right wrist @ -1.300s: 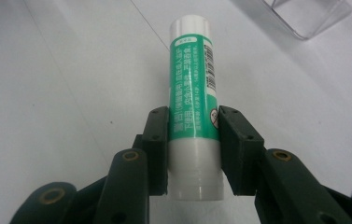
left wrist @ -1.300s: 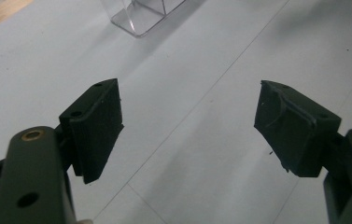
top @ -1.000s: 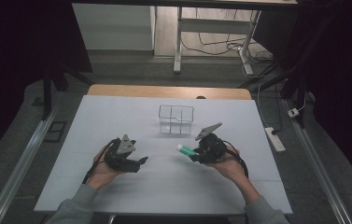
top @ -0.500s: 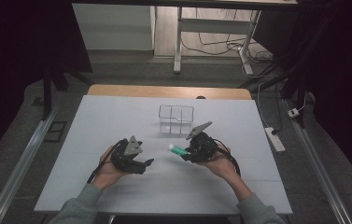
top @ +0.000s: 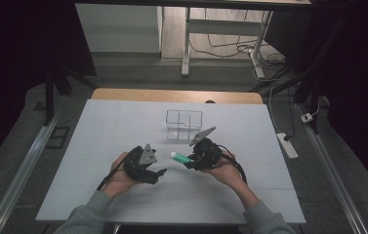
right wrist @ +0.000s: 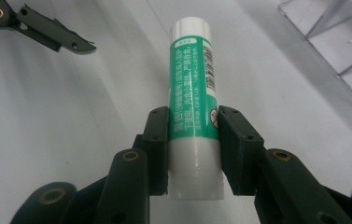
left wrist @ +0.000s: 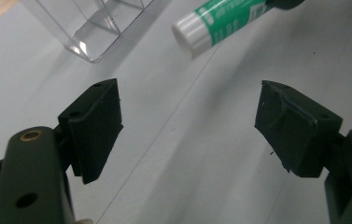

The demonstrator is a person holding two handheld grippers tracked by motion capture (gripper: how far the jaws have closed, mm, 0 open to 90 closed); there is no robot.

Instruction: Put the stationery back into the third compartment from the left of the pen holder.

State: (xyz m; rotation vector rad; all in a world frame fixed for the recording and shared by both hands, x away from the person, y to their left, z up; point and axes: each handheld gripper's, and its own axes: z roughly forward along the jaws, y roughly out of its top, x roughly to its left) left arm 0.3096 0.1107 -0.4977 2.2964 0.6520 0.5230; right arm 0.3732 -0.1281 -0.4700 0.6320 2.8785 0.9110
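The green-and-white glue stick (right wrist: 192, 112) is being held clear of the white table (top: 98, 146), lying roughly level in front of the clear divided organizer (top: 184, 124) and just to the person's side of it, its white cap pointing toward the left gripper (top: 158, 173). Compared with a second ago, the stick is sitting a little further toward the left hand's side of the organizer, and the two hands are drawing closer together, the left gripper having slid toward the stick as well; I'd read this as a hand-over or a cap-pull being set up rather than a drop into the organizer, though that is only a judgement. The right gripper (right wrist: 193, 154) is clamping the stick near its lower end, both black pads pressing on the label from either side, so its jaws are standing only partly apart, as wide as the tube. The left gripper's jaws are gaping wide with nothing between them, its pads (left wrist: 94, 126) hanging over bare table, while the stick's capped end is floating just beyond them, not touching, with a corner of the organizer further off.
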